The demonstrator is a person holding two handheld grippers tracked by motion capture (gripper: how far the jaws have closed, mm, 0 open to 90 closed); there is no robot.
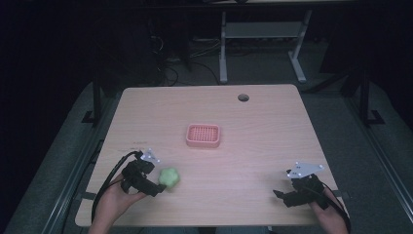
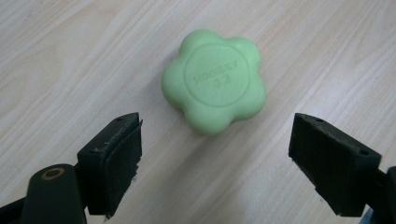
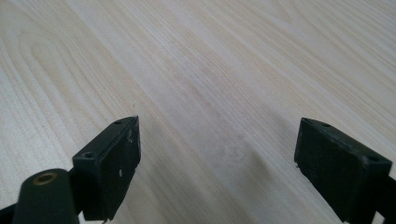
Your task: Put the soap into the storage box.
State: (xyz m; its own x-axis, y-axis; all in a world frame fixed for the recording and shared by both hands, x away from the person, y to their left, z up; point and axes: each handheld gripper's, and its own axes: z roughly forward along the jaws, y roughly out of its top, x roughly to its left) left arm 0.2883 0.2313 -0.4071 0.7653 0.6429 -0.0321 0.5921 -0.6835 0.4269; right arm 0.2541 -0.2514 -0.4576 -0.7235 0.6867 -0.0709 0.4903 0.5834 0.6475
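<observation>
A green flower-shaped soap (image 1: 169, 178) (image 2: 214, 80) lies flat on the wooden table (image 1: 258, 126), near the front left. My left gripper (image 1: 157, 187) (image 2: 217, 156) is open just short of it, jaws spread wider than the soap and not touching it. A pink slotted soap dish (image 1: 203, 135) sits at the table's middle, with nothing in it. My right gripper (image 1: 282, 195) (image 3: 217, 158) is open at the front right over bare wood, holding nothing.
A round cable hole (image 1: 243, 97) is near the table's far edge. Beyond the table stand the white legs of a desk frame (image 1: 223, 48) on a dark floor with cables.
</observation>
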